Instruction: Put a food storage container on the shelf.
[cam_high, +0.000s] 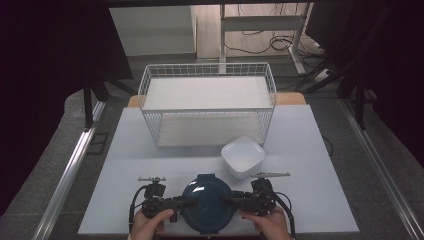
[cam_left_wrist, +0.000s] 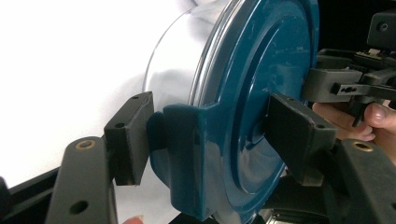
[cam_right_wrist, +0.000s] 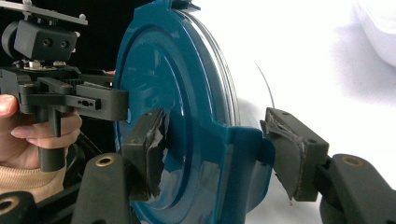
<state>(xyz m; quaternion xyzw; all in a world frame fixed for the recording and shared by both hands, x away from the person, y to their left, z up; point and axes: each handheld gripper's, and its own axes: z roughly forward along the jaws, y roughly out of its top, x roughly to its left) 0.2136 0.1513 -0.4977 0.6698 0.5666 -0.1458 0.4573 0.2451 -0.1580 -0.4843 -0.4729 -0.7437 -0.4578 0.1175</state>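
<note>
Both grippers, left (cam_high: 187, 202) and right (cam_high: 227, 201), are clamped on opposite latches of a teal lid (cam_high: 206, 202). A white bowl (cam_high: 243, 156) is seen just beyond it.

White table (cam_high: 150, 150) with wire basket (cam_high: 207, 102), white bowl (cam_high: 243, 156), blue-lidded container (cam_high: 206, 202).

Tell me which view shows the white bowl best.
The high view: the white bowl sits whole on the table, in front of the wire basket. The right gripper view catches just its edge at the upper right corner; the left gripper view adds nothing on it.
</note>
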